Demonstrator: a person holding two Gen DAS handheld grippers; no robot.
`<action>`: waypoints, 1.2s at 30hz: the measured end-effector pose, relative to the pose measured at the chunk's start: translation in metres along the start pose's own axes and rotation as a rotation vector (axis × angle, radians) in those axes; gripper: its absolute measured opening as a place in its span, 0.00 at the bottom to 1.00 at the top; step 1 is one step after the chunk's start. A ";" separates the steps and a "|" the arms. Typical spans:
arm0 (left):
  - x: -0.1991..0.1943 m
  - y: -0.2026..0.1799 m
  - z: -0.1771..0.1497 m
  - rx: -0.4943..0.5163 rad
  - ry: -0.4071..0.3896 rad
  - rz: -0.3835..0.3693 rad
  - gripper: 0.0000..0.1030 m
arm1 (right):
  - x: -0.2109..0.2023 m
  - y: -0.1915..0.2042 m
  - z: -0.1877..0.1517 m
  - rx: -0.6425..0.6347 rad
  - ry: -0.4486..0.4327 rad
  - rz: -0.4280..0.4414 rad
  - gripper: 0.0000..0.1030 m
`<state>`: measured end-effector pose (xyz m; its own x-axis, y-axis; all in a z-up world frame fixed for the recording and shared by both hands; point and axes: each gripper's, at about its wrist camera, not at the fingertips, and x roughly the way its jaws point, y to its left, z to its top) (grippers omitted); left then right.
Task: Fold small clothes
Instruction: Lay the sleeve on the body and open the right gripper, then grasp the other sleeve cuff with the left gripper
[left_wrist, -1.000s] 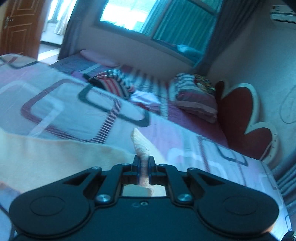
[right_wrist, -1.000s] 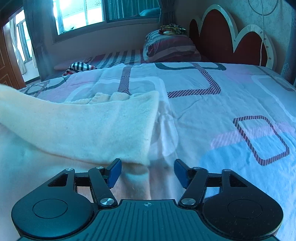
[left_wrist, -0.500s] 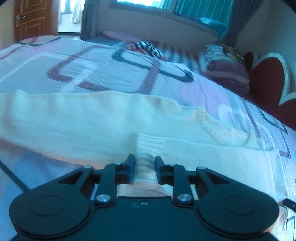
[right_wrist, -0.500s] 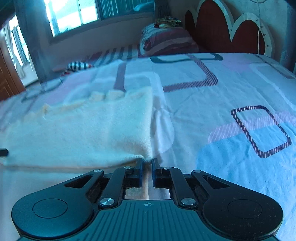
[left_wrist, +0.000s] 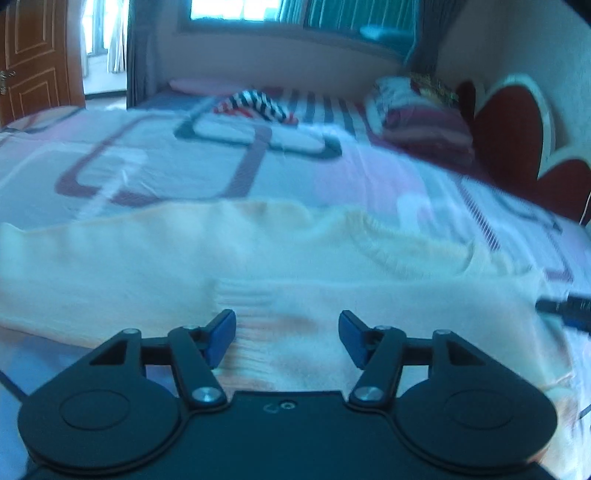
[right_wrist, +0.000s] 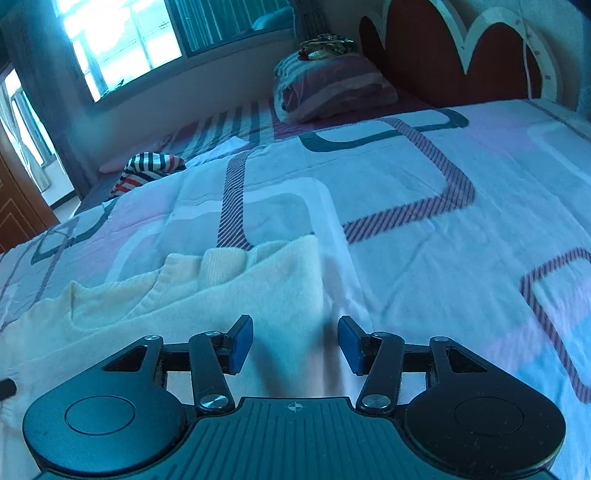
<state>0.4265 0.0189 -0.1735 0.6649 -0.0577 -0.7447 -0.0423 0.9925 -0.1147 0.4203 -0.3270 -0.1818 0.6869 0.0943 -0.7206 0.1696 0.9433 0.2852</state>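
— Sweater (left_wrist: 295, 266): where is it, and what are your tools doing?

— It lies flat across the quilt (right_wrist: 424, 206) on the bed, cream knit, spread sideways in front of you. In your left wrist view its ribbed cuff (left_wrist: 255, 310) sits folded onto the body, just ahead of your left gripper (left_wrist: 287, 338).

— Is that gripper holding the cuff?

— No. Your left jaws have just been opening and now stand wide; the cuff lies between them, but the pads (left_wrist: 221, 334) do not press on it.

— And your right?

— Your right gripper (right_wrist: 295, 341) hangs over the sweater's edge (right_wrist: 310, 280). Its jaws have just been opening too, wide apart now, with cloth below them and nothing pinched.

— Anything else on the bed?

— A striped garment (right_wrist: 147, 168) lies well apart near the window side, and a pillow (right_wrist: 332, 86) rests by the headboard (right_wrist: 443, 55).
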 end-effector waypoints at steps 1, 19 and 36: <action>0.004 0.000 -0.003 0.004 0.005 0.009 0.57 | 0.004 0.001 0.002 0.000 0.005 0.004 0.35; -0.009 0.005 -0.006 0.012 0.019 0.037 0.73 | -0.037 0.033 -0.030 -0.231 -0.054 -0.043 0.09; -0.076 0.150 -0.018 -0.266 0.029 0.127 0.76 | -0.061 0.144 -0.072 -0.327 -0.028 0.116 0.14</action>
<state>0.3562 0.1706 -0.1462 0.6200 0.0583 -0.7824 -0.3207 0.9290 -0.1849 0.3517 -0.1743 -0.1427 0.7083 0.2026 -0.6762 -0.1434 0.9793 0.1431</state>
